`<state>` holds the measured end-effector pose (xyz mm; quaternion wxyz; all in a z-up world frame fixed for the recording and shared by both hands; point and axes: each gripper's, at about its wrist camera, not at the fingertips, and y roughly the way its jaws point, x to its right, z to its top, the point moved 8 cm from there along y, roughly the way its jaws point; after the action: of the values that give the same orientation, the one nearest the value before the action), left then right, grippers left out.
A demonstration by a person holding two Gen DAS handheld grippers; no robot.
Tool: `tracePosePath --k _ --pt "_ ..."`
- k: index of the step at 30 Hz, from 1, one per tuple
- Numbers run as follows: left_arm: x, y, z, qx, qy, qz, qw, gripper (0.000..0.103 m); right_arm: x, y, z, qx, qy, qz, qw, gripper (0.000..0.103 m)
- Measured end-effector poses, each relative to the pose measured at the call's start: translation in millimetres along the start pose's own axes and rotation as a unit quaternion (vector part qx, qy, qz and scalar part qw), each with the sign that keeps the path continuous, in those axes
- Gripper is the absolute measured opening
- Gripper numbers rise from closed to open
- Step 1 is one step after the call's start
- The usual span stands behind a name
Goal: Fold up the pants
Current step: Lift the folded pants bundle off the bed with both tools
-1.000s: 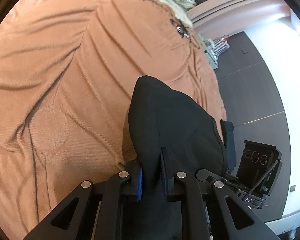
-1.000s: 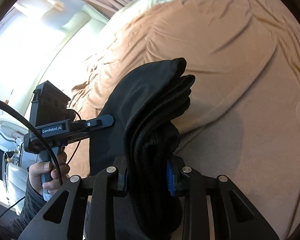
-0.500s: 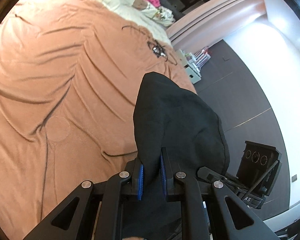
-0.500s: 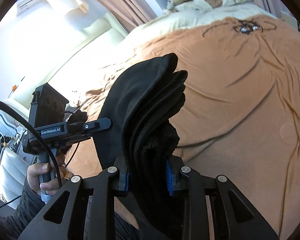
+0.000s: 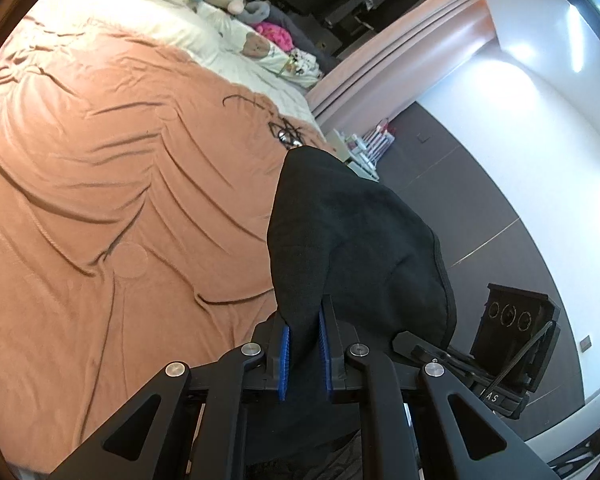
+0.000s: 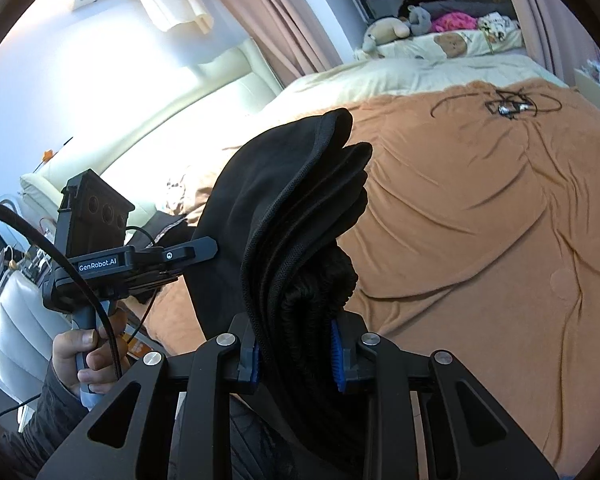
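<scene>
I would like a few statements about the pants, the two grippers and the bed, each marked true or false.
1. Both grippers are shut on the pants. True: left gripper, right gripper.
2. The pants lie flat on the blanket. False: they are held up above it.
3. The pants are black. True.
4. The blanket is blue. False: it is orange-brown.
5. Soft toys sit at the far end of the bed. True.

Both the left gripper (image 5: 304, 344) and right gripper (image 6: 296, 354) seem clamped, fingers (image 5: 284, 350) nearly together.
</scene>
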<state>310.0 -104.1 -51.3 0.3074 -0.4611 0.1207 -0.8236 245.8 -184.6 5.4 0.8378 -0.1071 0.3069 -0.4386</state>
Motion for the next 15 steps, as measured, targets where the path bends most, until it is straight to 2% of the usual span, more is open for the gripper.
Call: tracePosePath --k 15 --pt "52.6 -88.9 -22.1 0.059 0.04 -0.006 0.9974 0.012 -47.9 -64.3 -19.6 0.045 -0.056 0.015 0.997 0.023"
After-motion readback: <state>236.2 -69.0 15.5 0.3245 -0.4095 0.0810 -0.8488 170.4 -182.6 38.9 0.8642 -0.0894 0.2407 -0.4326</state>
